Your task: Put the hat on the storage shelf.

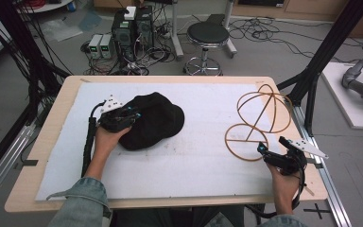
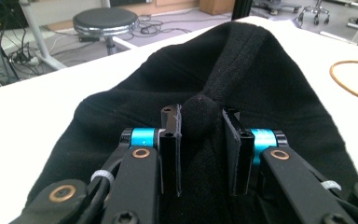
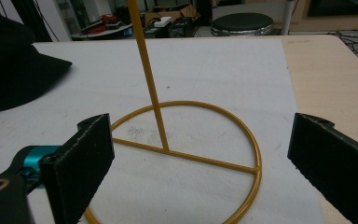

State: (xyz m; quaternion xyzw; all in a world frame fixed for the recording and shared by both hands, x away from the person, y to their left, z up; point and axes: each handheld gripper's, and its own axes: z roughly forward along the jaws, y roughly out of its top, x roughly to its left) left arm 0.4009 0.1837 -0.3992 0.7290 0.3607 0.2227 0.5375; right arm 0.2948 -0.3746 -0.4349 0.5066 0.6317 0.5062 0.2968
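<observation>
A black fabric hat (image 1: 153, 120) lies on the left half of the white mat. My left gripper (image 1: 133, 113) rests on the hat's left side. In the left gripper view it (image 2: 200, 116) is shut on a small raised bump at the crown of the hat (image 2: 261, 84), pinched between the two pads. A gold wire hat stand (image 1: 257, 117) with a round base ring and a domed top stands at the right. My right gripper (image 1: 272, 144) sits just in front of that base ring. Its jaws (image 3: 200, 149) stand wide open, facing the stand's post (image 3: 151, 84), touching nothing.
A white mat (image 1: 198, 161) covers most of the wooden table (image 1: 52, 132). Beyond the far edge stand a black stool (image 1: 208, 35) and computer boxes (image 1: 132, 28) among cables. A black frame strut (image 1: 326, 47) rises at the right corner.
</observation>
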